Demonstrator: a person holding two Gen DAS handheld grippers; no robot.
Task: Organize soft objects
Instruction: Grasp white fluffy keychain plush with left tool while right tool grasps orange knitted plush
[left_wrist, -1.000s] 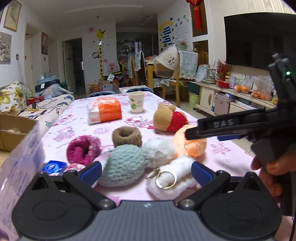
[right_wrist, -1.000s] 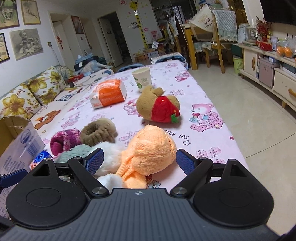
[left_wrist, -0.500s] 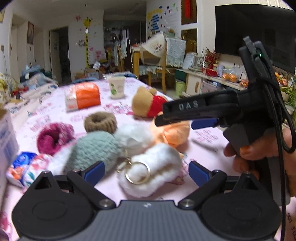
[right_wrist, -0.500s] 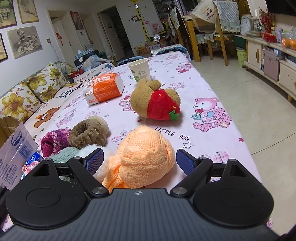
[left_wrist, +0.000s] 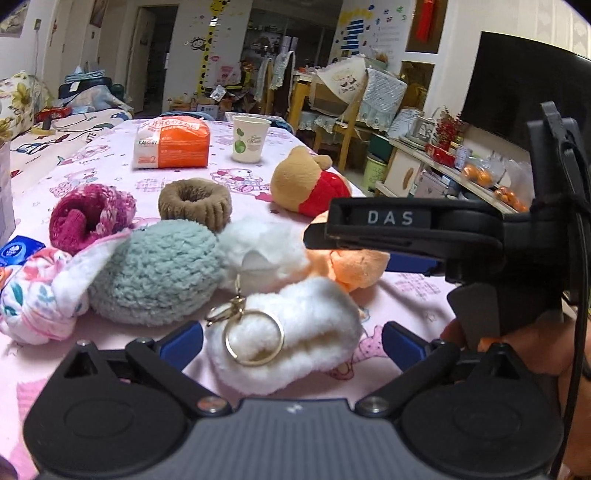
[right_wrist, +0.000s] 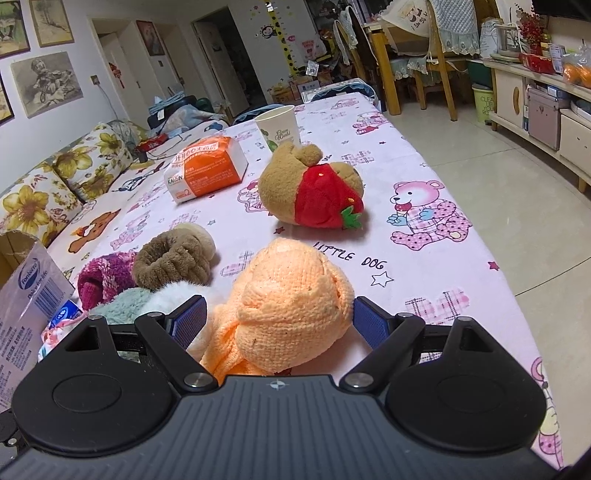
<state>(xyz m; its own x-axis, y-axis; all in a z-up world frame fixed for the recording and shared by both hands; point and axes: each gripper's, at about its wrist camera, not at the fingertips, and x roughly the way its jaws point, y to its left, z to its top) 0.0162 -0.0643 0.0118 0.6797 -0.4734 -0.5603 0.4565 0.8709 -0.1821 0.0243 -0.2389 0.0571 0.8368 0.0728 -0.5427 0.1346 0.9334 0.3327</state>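
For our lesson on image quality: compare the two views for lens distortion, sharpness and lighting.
Left wrist view: strong fisheye bending at the edges, dark corners; the white fluffy keychain is sharp, the far room dim and soft. Right wrist view: same curvature, the tablecloth edge bows; even indoor light, the orange knitted toy crisp, faint soft shadows.

Our left gripper (left_wrist: 291, 341) low and level, jaws spread wide, our right gripper (right_wrist: 279, 319) likewise agape, right hand (left_wrist: 532, 347) gripping its handle.
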